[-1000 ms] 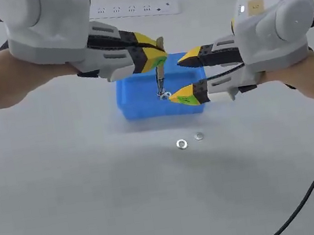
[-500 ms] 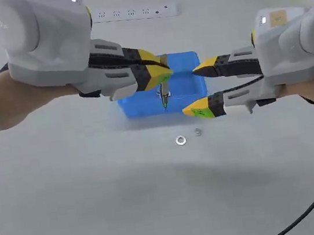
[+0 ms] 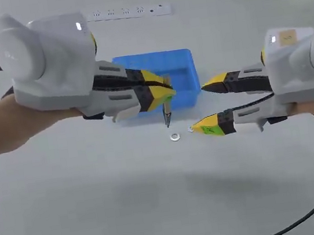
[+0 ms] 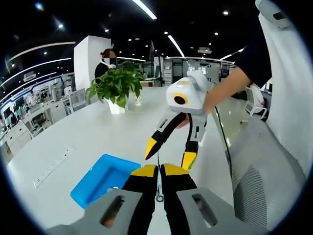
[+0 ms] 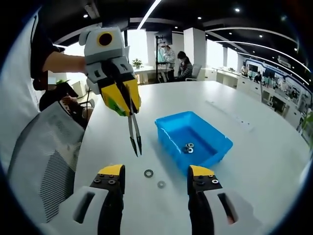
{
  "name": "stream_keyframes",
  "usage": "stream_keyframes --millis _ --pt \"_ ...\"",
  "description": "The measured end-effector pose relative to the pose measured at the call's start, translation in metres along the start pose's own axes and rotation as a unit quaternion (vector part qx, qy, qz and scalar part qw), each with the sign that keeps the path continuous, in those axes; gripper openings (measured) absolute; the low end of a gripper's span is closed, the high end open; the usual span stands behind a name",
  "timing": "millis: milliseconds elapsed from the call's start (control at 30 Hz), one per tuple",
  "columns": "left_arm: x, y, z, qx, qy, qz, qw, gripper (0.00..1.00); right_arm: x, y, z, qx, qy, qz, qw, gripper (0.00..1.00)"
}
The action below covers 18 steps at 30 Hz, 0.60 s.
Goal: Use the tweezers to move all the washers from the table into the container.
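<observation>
2 yellow-tipped jaws of the left gripper [image 3: 168,89] are pinched together on the top of the tweezers [image 3: 167,113]. The long axis of the tweezers hangs nearly straight down, tips toward the bench [image 3: 126,186]. Just past those tips, toward the bench's near edge and slightly toward the right gripper [image 3: 200,109], the nearer washer [image 3: 175,136] lies flat. How high the tips stand above it cannot be told. The 2nd washer [image 5: 161,184] lies just beside the 1st, close under the right gripper's lower jaw. That gripper is spread wide and carries nothing. Behind the tweezers, toward the far edge, sits the blue container [image 3: 179,70], with a few washers [image 5: 188,148] in it.

The left gripper looks like the working one. Its next move probably calls for a short shift toward the near edge and down, so the tips straddle the nearer washer's rim. A flat ring may skid away if the tips land on top of it.
</observation>
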<state>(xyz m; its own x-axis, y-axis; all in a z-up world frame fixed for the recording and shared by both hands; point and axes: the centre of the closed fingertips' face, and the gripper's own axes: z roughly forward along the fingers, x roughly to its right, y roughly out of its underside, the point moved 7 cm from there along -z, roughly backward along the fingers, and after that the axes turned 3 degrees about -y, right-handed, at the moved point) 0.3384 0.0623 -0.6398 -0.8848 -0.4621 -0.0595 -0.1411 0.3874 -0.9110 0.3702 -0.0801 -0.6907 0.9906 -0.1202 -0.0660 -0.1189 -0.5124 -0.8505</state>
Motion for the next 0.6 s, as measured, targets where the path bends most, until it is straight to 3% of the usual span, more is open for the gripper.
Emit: stream_keyframes --millis 267,600 --pt "0.011 0.008 0.010 0.000 0.003 -0.008 1.0000 0.06 -0.015 0.015 -0.010 -0.004 0.003 0.018 0.9998 0.51" --pt "0.022 0.011 0.014 0.003 0.009 0.019 0.9998 0.06 -0.026 0.032 -0.014 -0.015 0.000 0.038 0.9992 0.50"
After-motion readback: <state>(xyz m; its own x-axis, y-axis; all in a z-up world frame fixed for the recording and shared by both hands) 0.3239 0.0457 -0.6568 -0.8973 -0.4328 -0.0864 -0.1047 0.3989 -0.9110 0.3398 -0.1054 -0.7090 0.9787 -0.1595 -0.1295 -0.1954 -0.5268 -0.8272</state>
